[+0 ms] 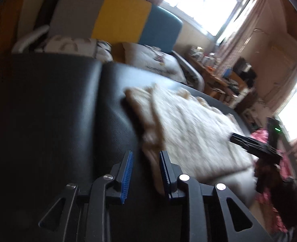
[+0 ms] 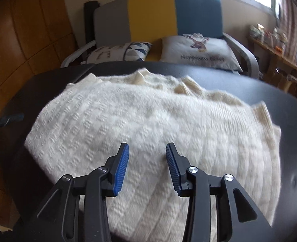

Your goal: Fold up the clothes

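Note:
A cream cable-knit sweater lies flat on the black padded table, with folded edges showing at its far side. My right gripper hovers over the sweater's near part, open, with no cloth between its blue pads. In the blurred left wrist view the sweater lies to the right. My left gripper is open at its left edge, over the bare table. The cloth's edge shows just beyond the right finger, not pinched. The right gripper's black body reaches in over the sweater's right side.
Behind the table stands an armchair with a grey, yellow and blue back and two printed cushions. A cluttered wooden shelf is at the right, and wood panelling at the left. A pink patterned sleeve follows the right gripper.

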`<state>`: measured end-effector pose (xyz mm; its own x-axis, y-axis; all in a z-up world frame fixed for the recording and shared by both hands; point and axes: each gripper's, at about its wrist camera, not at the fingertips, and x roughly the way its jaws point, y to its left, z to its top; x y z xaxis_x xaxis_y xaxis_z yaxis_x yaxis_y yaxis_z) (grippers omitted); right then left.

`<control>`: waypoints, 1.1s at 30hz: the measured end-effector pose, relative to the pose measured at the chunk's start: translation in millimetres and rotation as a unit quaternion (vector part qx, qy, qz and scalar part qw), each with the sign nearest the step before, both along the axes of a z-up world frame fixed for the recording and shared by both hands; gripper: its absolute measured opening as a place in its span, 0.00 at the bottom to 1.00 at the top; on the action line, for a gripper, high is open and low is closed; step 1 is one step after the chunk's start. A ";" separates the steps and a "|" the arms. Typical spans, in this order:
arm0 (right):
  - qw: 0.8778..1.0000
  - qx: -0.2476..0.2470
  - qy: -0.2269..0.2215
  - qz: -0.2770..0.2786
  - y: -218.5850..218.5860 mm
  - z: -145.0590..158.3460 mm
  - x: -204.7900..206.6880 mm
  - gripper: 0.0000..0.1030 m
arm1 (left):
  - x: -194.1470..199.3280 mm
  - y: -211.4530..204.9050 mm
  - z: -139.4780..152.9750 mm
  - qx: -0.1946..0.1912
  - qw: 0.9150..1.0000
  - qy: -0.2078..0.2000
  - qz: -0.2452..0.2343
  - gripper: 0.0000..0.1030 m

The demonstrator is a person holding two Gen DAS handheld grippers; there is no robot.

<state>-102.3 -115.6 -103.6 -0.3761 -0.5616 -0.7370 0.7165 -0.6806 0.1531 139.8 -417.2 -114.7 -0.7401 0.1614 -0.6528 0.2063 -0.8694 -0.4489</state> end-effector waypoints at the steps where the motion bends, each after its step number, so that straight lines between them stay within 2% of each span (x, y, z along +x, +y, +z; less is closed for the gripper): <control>1: 1.000 -0.004 -0.011 -0.007 3.3 -3.5 0.2 0.41 | 0.3 5.0 -1.6 0.004 1.000 0.004 -0.012 0.28; 5: 0.999 -0.006 -0.031 -0.020 6.6 -12.5 0.7 0.45 | -10.3 17.0 -6.6 0.021 0.998 0.013 -0.059 0.30; 9: 1.000 0.017 -0.017 -0.006 -1.2 -14.7 6.7 0.54 | -26.2 11.7 -16.4 0.042 0.996 0.005 -0.079 0.31; 13: 0.999 0.032 -0.005 0.004 -9.3 -7.0 13.7 0.54 | -36.5 3.5 -24.7 0.057 0.994 0.000 -0.096 0.31; 19: 0.996 -0.004 0.000 0.086 -44.2 27.8 31.6 0.54 | -49.2 9.9 -32.9 0.071 0.986 -0.004 -0.154 0.31; 24: 0.986 0.011 0.006 0.165 -98.0 34.7 50.0 0.54 | -52.3 10.7 -39.5 0.092 0.979 -0.004 -0.183 0.31; 27: 0.980 0.032 0.019 0.193 -127.8 32.8 55.5 0.54 | -50.8 11.8 -38.4 0.085 0.978 0.001 -0.191 0.26; 29: 0.978 0.046 0.022 0.204 -145.4 30.6 54.5 0.54 | -47.6 14.8 -35.8 0.070 0.977 0.006 -0.200 0.14; 33: 0.973 0.090 0.018 0.213 -176.4 13.9 47.5 0.54 | -39.0 20.2 -29.8 0.048 0.974 0.021 -0.221 0.06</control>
